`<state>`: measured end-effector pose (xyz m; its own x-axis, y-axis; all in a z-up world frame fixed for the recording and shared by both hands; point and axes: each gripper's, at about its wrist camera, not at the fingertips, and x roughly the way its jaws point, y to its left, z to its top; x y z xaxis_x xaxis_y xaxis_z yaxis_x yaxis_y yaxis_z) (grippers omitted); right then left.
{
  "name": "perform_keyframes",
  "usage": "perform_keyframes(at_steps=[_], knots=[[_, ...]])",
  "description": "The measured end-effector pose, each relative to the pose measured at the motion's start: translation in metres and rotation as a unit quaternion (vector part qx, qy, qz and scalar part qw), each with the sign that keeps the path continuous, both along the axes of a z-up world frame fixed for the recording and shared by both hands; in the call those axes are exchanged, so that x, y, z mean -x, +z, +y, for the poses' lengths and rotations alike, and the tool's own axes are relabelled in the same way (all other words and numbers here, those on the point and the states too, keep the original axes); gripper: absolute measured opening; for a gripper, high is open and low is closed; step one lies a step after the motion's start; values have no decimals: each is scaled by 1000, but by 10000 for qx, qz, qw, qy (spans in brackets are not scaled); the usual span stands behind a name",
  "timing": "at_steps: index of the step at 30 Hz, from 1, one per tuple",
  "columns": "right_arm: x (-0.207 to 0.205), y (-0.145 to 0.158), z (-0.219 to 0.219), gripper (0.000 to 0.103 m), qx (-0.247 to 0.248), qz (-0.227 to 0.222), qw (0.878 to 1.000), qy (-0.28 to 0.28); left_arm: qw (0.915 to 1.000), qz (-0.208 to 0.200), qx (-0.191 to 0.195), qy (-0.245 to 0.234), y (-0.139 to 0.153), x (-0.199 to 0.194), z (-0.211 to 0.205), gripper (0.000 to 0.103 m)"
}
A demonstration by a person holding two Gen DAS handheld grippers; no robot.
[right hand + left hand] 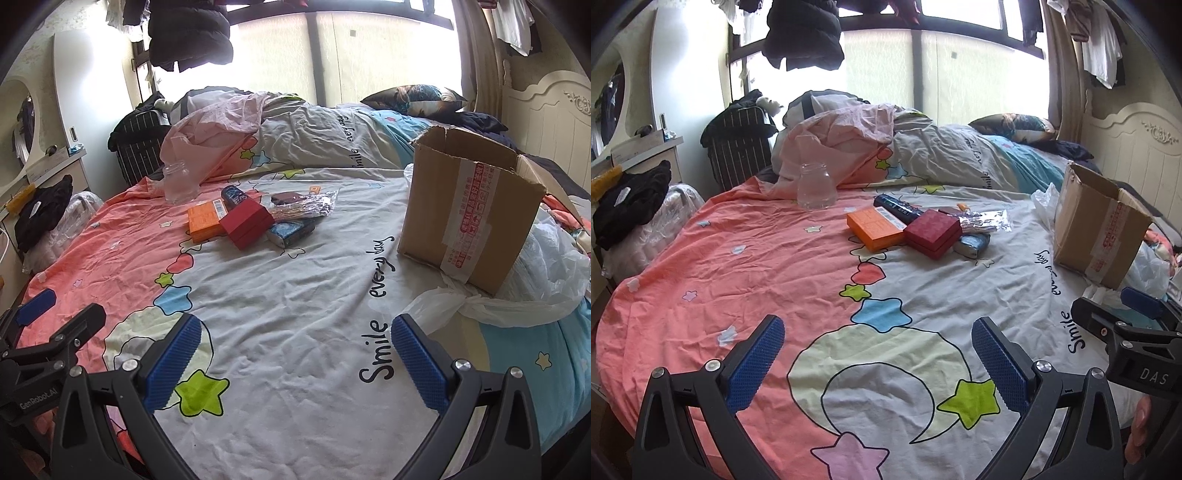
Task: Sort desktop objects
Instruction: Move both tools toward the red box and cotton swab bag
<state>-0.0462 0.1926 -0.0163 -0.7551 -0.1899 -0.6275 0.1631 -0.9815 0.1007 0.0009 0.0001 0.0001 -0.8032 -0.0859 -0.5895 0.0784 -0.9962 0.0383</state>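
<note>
I am holding my left gripper point(877, 354) out over the near edge of the bed point(905, 295), its blue pads standing wide apart with nothing between them, only the pink and grey bedspread point(295, 295) lying below. I am holding my right gripper point(295, 350) the same way beside it, fingers spread wide and gripping nothing, hovering above the word "Smile" printed on the cover.

The things I am sorting are lying in a loose heap toward the middle of the bed, nearer the far edge. An orange box point(874, 228) is lying flat at the left of the heap. A red box point(932, 233) is resting just beside it on the right, touching it. A dark tube point(901, 208) is lying behind both boxes. A clear packet of thin sticks point(984, 221) is spreading over the right of the heap, and a small blue packet point(973, 245) is peeking out below it, next to the red box. A clear glass jar point(815, 186) is standing upright apart from the heap, toward the far left edge, against the rumpled quilt point(923, 147).

An open cardboard box point(469, 206) is standing upright near the right edge of the bed, well apart from the heap, with a white plastic bag point(517, 291) bunching around its base.
</note>
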Motion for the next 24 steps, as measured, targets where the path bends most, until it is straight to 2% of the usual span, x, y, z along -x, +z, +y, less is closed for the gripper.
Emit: perform_keyframes(at_steps=[3, 5, 9, 24], knots=[[-4, 1, -2, 103, 2, 22, 10000, 53, 10000, 22, -1, 4, 0, -4, -1, 103], [-6, 2, -1, 103, 72, 37, 9999, 100, 10000, -8, -61, -30, -2, -6, -18, 103], [-11, 5, 1, 103, 231, 86, 9996, 114, 10000, 34, -52, -72, 1, -10, 0, 103], [-23, 12, -10, 103, 71, 146, 9995, 254, 9998, -179, 54, -44, 3, -18, 2, 103]])
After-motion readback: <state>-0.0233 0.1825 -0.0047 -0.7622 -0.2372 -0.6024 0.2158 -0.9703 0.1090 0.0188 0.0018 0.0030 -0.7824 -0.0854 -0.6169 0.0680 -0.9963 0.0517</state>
